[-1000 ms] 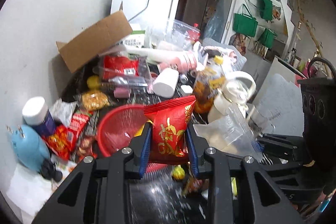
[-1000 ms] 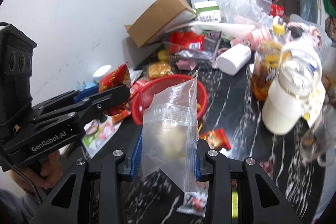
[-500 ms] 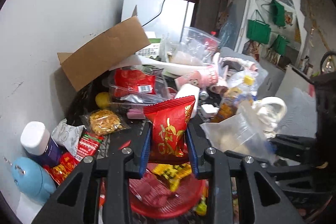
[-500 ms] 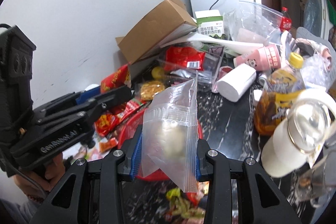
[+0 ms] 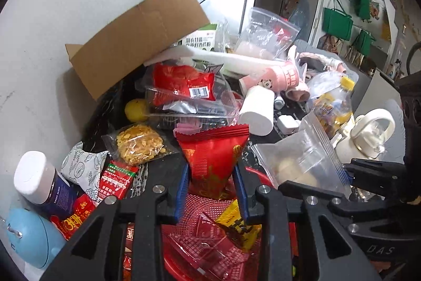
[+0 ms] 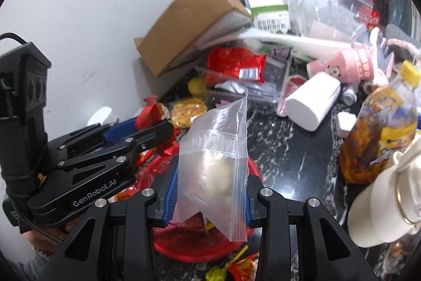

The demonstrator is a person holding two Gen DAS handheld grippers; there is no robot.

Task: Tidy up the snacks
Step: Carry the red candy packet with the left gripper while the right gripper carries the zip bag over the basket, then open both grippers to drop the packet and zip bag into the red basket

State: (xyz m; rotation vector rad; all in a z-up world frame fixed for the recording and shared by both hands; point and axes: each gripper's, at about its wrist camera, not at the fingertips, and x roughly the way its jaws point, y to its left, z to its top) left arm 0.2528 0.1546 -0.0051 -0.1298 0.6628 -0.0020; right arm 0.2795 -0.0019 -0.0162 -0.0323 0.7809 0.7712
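My left gripper (image 5: 211,188) is shut on a red snack packet (image 5: 211,154) and holds it upright over the red mesh basket (image 5: 210,249), which has several snack packets in it. My right gripper (image 6: 210,199) is shut on a clear zip bag with a pale bun inside (image 6: 214,167), also above the red basket (image 6: 168,246). The zip bag and right gripper show at the right of the left wrist view (image 5: 302,162). The left gripper with its red packet shows at the left of the right wrist view (image 6: 155,109).
The black marble table (image 6: 294,157) is cluttered: a cardboard box (image 5: 136,36), a clear tray with a red bag (image 5: 184,96), a white roll (image 6: 313,104), a tea bottle (image 6: 379,133), a white jug (image 6: 389,202), a crisp packet (image 5: 139,144), a blue-white jar (image 5: 39,181).
Both grippers moved forward and lower over the red basket, each holding its item. The basket now lies under and behind the fingers.
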